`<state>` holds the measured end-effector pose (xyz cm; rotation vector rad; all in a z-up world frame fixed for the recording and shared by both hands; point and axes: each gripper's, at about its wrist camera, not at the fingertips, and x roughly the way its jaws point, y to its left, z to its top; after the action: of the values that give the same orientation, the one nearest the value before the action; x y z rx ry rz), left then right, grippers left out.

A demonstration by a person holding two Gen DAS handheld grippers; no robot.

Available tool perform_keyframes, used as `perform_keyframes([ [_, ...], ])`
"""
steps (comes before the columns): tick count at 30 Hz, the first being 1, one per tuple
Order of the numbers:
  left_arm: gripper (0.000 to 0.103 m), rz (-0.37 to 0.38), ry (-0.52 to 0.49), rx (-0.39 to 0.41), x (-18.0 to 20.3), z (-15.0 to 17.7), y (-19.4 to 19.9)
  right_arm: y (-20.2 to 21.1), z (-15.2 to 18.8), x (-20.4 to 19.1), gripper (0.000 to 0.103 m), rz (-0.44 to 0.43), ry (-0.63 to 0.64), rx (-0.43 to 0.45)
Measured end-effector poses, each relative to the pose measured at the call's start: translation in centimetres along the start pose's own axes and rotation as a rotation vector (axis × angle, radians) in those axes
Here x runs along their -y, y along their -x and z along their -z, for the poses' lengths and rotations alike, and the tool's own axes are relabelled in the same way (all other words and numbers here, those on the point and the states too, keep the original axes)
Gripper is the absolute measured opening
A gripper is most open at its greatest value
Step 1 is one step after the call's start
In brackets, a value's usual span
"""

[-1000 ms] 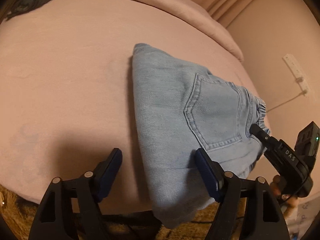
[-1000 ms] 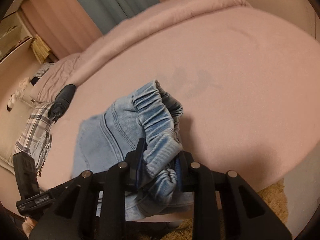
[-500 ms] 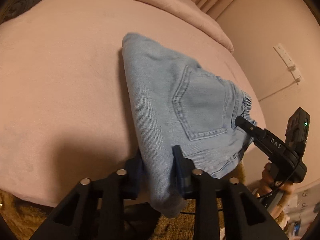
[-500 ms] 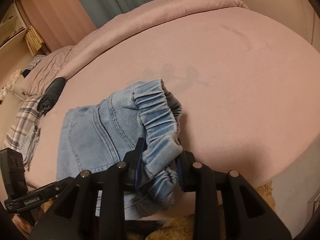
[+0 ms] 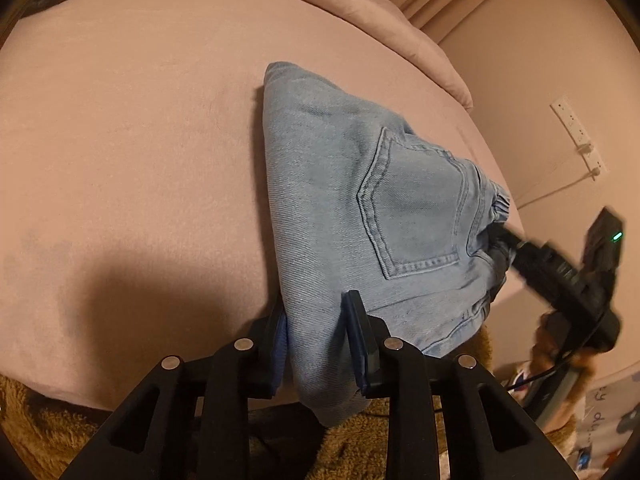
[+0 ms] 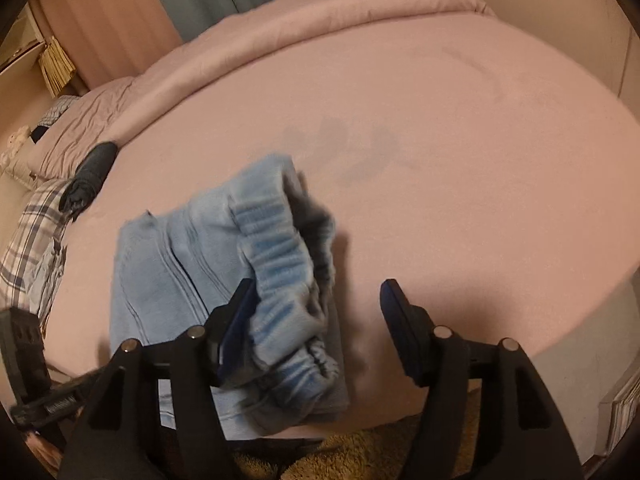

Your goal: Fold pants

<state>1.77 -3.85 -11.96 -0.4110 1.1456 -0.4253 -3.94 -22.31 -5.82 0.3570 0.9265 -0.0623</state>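
The pants (image 5: 360, 208) were light blue denim, matt, with a visible twill weave, raised stitched seams and a gathered elastic waistband (image 6: 280, 256). The bed (image 5: 132, 152) wore a smooth, matt pink cloth with a soft nap. Off its near edge lay a shaggy brown rug (image 5: 36, 432). The gripper frames looked like matt black plastic with shiny metal pins.

A second ago the left claw (image 5: 318, 336) stood wide open at the near edge of the jeans (image 5: 360, 208); it has since closed onto that folded edge and now pinches it between its pads. The right claw (image 6: 316, 320), which had been clamped on the elastic waistband (image 6: 280, 248), has just been opening: its right pad stands clear, the waistband lying slack by the left pad.
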Motion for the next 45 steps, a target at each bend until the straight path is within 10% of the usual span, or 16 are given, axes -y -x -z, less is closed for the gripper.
perform_keyframes([
  [7,0.028,-0.041,-0.024,0.026,0.5,0.9,0.4,1.9,-4.1,-7.6,0.071,-0.147,0.199,0.056],
  [18,0.025,-0.042,-0.036,0.031,0.9,1.0,0.5,-10.8,-4.3,-20.1,0.066,-0.251,0.383,-0.267],
  [26,0.024,-0.03,-0.053,0.048,1.0,1.1,1.0,-13.5,-2.5,-20.6,0.029,-0.113,0.49,-0.249],
  [33,0.023,-0.117,-0.129,0.123,2.1,2.2,2.9,-9.9,-3.3,-20.7,0.027,-0.202,0.455,-0.137],
  [45,0.023,-0.163,-0.109,0.087,2.5,4.2,1.0,-15.4,-1.9,-22.6,0.028,-0.161,0.453,-0.208],
])
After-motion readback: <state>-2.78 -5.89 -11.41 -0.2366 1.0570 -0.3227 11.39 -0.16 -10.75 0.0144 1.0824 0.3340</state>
